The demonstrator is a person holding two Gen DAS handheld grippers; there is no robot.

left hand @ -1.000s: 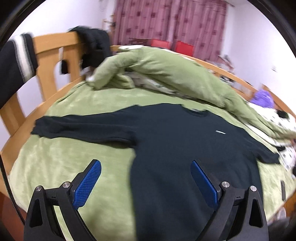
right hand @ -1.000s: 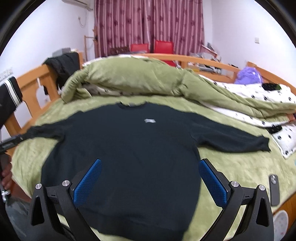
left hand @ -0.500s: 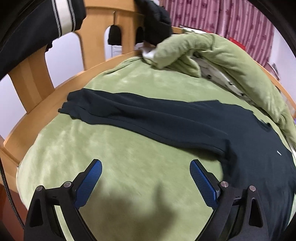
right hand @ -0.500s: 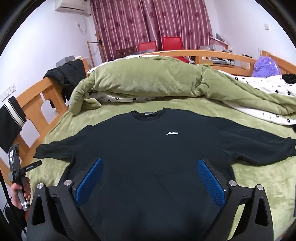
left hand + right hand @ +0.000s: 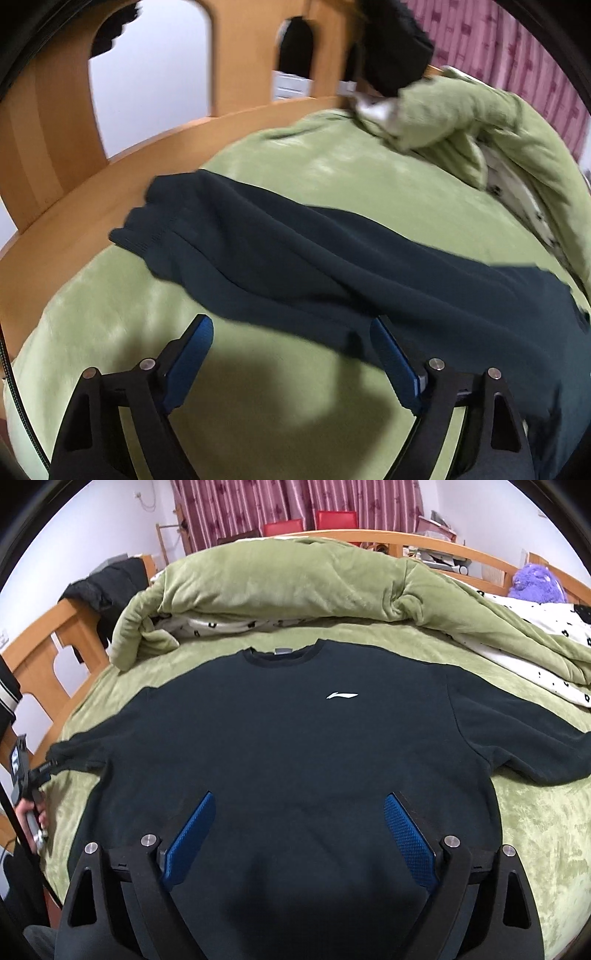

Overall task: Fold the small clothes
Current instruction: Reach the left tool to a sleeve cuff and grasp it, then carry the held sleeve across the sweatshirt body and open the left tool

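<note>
Left gripper (image 5: 291, 332) now lower over the sweater's (image 5: 295, 746) left sleeve (image 5: 258, 251), both claws just narrowing yet apart, gripping nothing, right gripper (image 5: 299, 808) above sweater's body, green bedspread (image 5: 277, 424) beneath.

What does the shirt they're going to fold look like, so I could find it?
Look at the green bed sheet, in front of the bunched green quilt. The dark sweatshirt lies flat there, sleeves spread, with a small white logo on its chest.
</note>
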